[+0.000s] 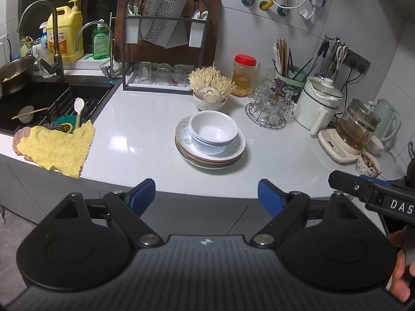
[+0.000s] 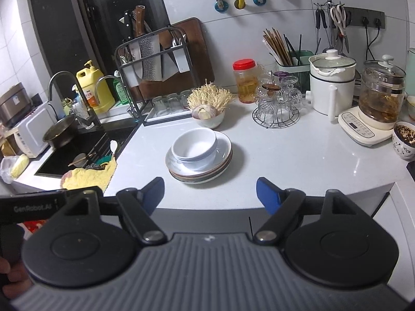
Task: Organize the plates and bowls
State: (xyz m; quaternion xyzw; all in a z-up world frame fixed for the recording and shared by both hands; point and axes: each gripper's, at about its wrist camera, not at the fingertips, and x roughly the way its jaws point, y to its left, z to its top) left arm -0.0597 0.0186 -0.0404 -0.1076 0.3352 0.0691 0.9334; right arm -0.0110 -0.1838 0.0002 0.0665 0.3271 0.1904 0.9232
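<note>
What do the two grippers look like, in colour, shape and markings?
Both grippers, left gripper and right gripper, are black, with two round discs, silver pivot bolts, a ribbed grey plate and blue finger pads. White lettering shows on each gripper's side in the other camera. No cables are visible.

Lower plates (image 1: 207, 159) show only as stacked rims beneath the top plate; their count is uncertain. The nested bowls (image 2: 194, 147) likewise show only rims under the uppermost. The pot (image 1: 14, 76) is cut by the left edge in the left wrist view. The far-right kettle (image 2: 410, 70) is cut by the right edge in the right wrist view. Bottle labels (image 1: 60, 42) are too small to read. The cutting board (image 1: 207, 33) is largely hidden behind the knife rack (image 1: 166, 51).
</note>
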